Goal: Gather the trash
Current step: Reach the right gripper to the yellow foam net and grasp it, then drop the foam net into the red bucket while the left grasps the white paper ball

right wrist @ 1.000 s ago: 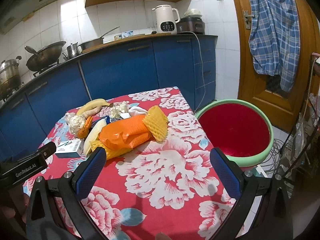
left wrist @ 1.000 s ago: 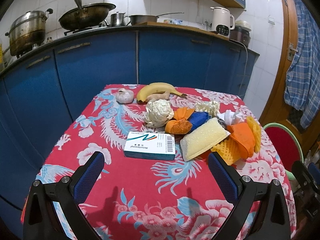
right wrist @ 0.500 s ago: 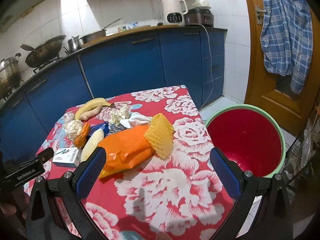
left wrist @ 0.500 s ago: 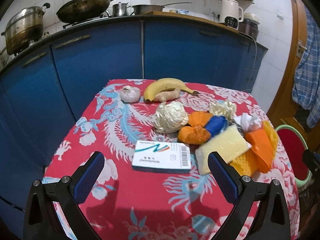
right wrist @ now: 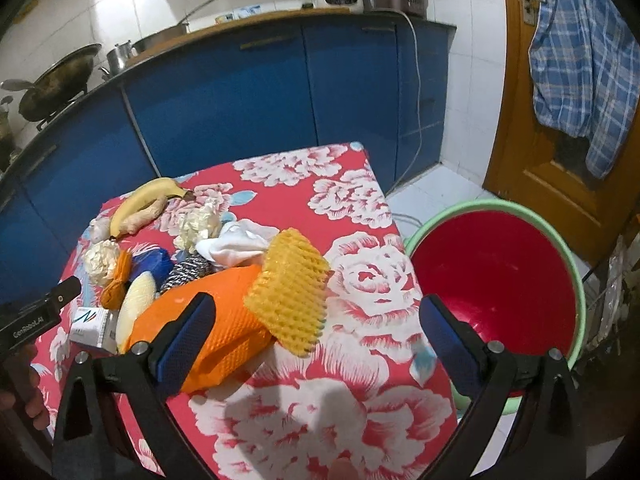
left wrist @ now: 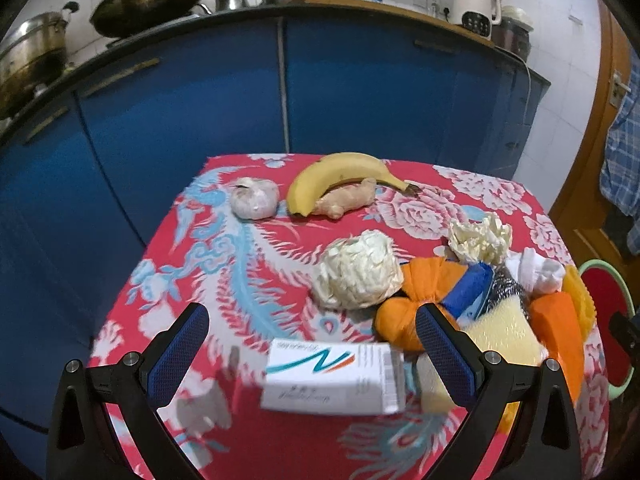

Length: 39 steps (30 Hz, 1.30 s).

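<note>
Blue-padded left tool point(left wrist: 312, 350) spread around white box point(left wrist: 334, 378), right tool point(right wrist: 318, 334) spread too

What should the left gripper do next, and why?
Probably ease forward and down, then shut on the white box. The left gripper is open, and the box lies on the tablecloth between its fingers, nearest of the litter.
</note>
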### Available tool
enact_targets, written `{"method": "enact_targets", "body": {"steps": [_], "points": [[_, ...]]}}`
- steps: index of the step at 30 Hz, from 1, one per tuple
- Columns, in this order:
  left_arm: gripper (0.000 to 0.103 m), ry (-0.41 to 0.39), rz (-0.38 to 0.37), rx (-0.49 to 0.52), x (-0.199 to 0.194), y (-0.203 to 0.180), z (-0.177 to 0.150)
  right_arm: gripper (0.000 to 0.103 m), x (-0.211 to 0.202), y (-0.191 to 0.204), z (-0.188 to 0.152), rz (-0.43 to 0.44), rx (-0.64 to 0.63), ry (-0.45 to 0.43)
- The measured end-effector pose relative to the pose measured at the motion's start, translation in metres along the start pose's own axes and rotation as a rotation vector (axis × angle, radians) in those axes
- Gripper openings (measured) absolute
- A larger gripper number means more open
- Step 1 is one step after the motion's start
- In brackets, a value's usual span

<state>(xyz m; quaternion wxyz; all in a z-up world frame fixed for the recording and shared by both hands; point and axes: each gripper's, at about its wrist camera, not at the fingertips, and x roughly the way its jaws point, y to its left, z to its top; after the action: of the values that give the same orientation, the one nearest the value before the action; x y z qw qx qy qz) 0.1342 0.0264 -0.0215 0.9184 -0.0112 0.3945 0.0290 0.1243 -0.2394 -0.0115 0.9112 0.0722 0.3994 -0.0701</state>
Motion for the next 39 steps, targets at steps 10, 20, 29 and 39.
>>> {"method": "enact_targets", "body": {"steps": [10, 20, 29, 39], "points": [[0.097, 0.069, -0.073, -0.023, 0.043, -0.006, 0.014, 0.09, 0.033, -0.009, 0.014, 0.064, 0.082, 0.048], [0.066, 0.125, -0.112, -0.056, 0.064, 0.001, 0.011, 0.066, 0.061, -0.009, 0.007, 0.106, 0.118, 0.177], [0.055, 0.103, -0.145, -0.063, 0.061, 0.004, 0.011, 0.059, 0.069, -0.011, 0.002, 0.111, 0.157, 0.22], [0.053, 0.063, -0.141, -0.074, 0.04, 0.011, 0.01, 0.054, 0.067, -0.022, 0.002, 0.146, 0.228, 0.226]]}}
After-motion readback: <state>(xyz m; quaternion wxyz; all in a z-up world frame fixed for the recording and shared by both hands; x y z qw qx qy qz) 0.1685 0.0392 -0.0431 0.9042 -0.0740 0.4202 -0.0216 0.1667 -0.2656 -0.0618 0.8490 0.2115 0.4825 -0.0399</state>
